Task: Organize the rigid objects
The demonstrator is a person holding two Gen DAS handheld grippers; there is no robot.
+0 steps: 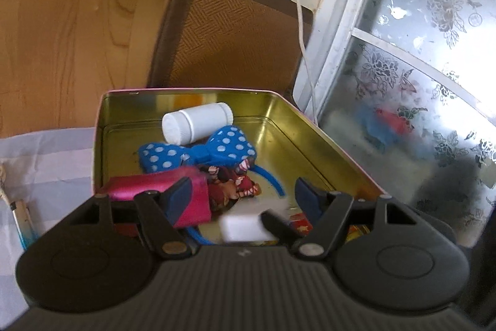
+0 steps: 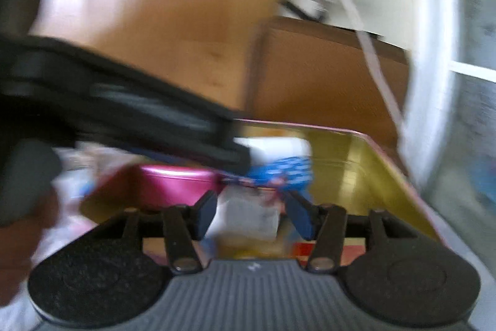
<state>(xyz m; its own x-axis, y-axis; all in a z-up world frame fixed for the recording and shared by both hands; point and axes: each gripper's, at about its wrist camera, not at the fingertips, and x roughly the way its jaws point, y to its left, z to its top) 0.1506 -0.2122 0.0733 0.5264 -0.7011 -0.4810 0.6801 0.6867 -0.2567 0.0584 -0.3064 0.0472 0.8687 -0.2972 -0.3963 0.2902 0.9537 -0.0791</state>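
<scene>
An open gold-lined tin (image 1: 297, 126) holds a white bottle (image 1: 198, 123) lying on its side, a blue polka-dot bow headband (image 1: 198, 152), a pink box (image 1: 161, 194), a small printed figure (image 1: 235, 185) and a white cube (image 1: 243, 227). My left gripper (image 1: 240, 197) is open above the tin's near end, fingers spread, nothing between them. In the blurred right wrist view my right gripper (image 2: 252, 214) is open over the tin (image 2: 365, 172), with the white cube (image 2: 251, 216) lying loose between its fingers. The left gripper crosses that view at upper left.
A brown woven chair back (image 1: 229, 30) stands behind the tin. A frosted floral glass door (image 1: 418, 67) is at right, with a white cable (image 1: 297, 8) and power strip above. A light cloth (image 1: 46, 157) covers the surface at left, with a lighter (image 1: 23, 219) on it.
</scene>
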